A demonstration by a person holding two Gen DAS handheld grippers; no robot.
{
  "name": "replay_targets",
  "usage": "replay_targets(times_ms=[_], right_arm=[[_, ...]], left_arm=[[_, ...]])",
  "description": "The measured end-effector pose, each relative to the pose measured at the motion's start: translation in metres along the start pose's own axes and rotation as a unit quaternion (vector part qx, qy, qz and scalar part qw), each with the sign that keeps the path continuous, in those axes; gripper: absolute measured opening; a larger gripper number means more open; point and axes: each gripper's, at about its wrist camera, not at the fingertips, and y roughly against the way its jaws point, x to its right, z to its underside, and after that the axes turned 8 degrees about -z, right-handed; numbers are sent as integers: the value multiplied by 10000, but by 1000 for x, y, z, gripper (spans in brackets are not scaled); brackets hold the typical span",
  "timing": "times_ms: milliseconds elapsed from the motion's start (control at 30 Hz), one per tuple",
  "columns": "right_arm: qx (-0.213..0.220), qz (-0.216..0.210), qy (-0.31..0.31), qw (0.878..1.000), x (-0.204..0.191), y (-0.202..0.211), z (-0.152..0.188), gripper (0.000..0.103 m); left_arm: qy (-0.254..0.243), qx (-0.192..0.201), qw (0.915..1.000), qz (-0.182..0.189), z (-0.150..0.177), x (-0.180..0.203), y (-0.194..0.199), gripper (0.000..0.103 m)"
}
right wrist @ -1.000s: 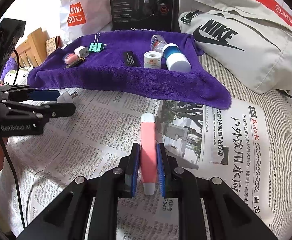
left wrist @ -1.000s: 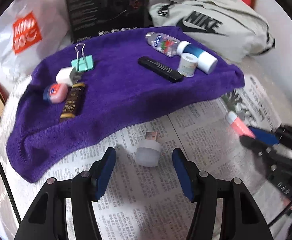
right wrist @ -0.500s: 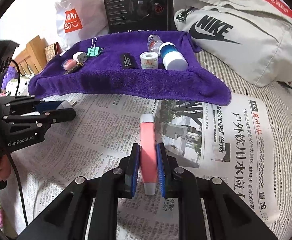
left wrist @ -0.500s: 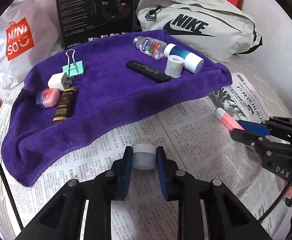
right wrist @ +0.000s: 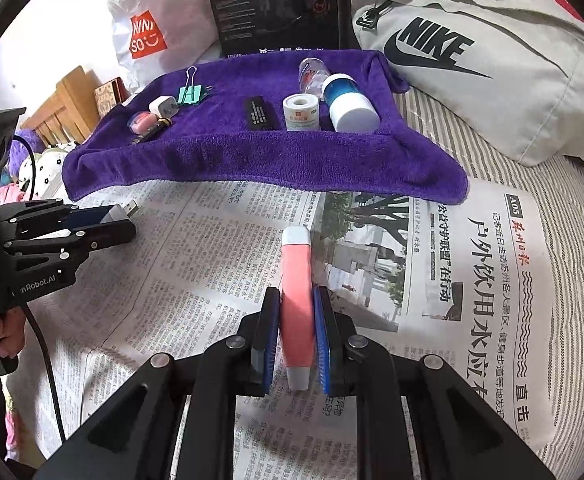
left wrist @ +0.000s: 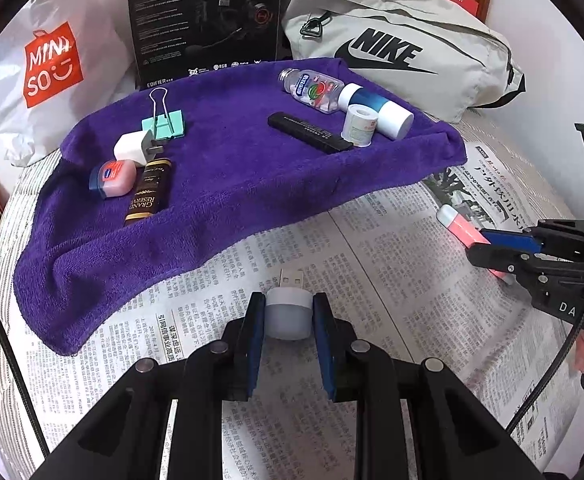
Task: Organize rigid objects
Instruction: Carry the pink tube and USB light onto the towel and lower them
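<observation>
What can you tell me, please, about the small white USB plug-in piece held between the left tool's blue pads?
The small white USB plug-in piece has a rounded, frosted plastic-looking body with a bare metal USB connector at its far end, pointing toward the purple towel. The left tool is shut on the body, one blue pad on each side. It sits low over the printed newspaper; whether it touches the paper cannot be told. In the right wrist view its connector sticks out past the pads.

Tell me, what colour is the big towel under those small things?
Purple towel, clearest in the left wrist view.
</observation>
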Motion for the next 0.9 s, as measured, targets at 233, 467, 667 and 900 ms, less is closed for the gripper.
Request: replay_targets(times_ms=[233,467,667,900], right_arm=[[-103,334,359,9987,-11,-6,-2,17],[-152,-146,106,9997,-1,6,-8,17],[-18,-340,90,9994,-2,20,-16,17],[133,-476,238,9985,-6,31,-46,17]], left_arm=[[46,9,9999,96,-1,-2,-1,23],[336,135,9987,367,-2,-21,16,23],[447,269,9979,390,-14,-34,29,23],[535,355,9975,287,-38,-51,38,23]])
